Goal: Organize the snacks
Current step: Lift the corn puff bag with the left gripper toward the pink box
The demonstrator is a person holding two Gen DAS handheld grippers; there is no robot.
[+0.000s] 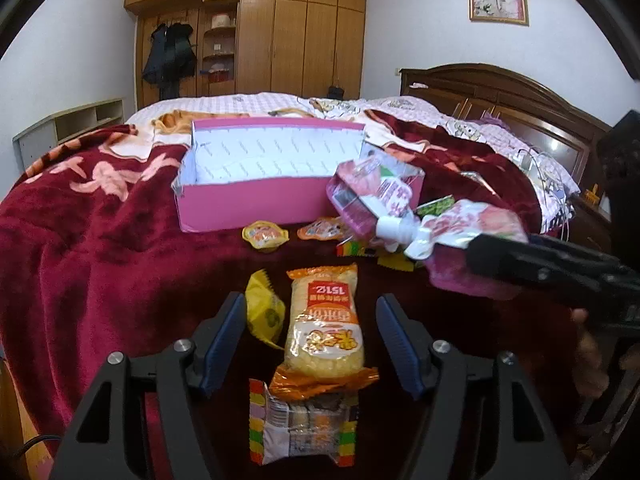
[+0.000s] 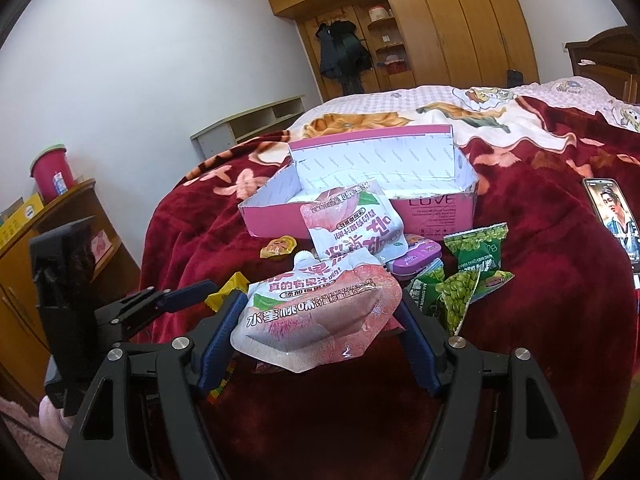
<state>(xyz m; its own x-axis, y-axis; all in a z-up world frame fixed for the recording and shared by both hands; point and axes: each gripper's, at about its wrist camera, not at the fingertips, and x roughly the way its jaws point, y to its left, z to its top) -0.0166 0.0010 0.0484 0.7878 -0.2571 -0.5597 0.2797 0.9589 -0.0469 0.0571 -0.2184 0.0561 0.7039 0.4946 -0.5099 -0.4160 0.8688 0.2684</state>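
An orange rice-cracker pack [image 1: 324,320] lies on the red blanket between the blue pads of my left gripper [image 1: 310,300]. The jaws stand open, with a gap on each side of the pack. A striped wafer pack [image 1: 300,420] lies just under it and a yellow packet [image 1: 262,312] to its left. My right gripper [image 2: 320,300] is shut on a pink peach jelly pouch [image 2: 320,312], held above the blanket; in the left wrist view that pouch [image 1: 472,220] hangs at the right. The pink box [image 1: 280,176] [image 2: 360,196] stands open behind, its white inside bare.
A second peach pouch [image 2: 352,224] leans on the box front. Green pea packets [image 2: 472,264], a purple tin [image 2: 416,256] and small jelly cups [image 1: 264,234] lie near it. A phone [image 2: 616,216] lies at the right. A wooden cabinet [image 2: 48,280] stands left of the bed.
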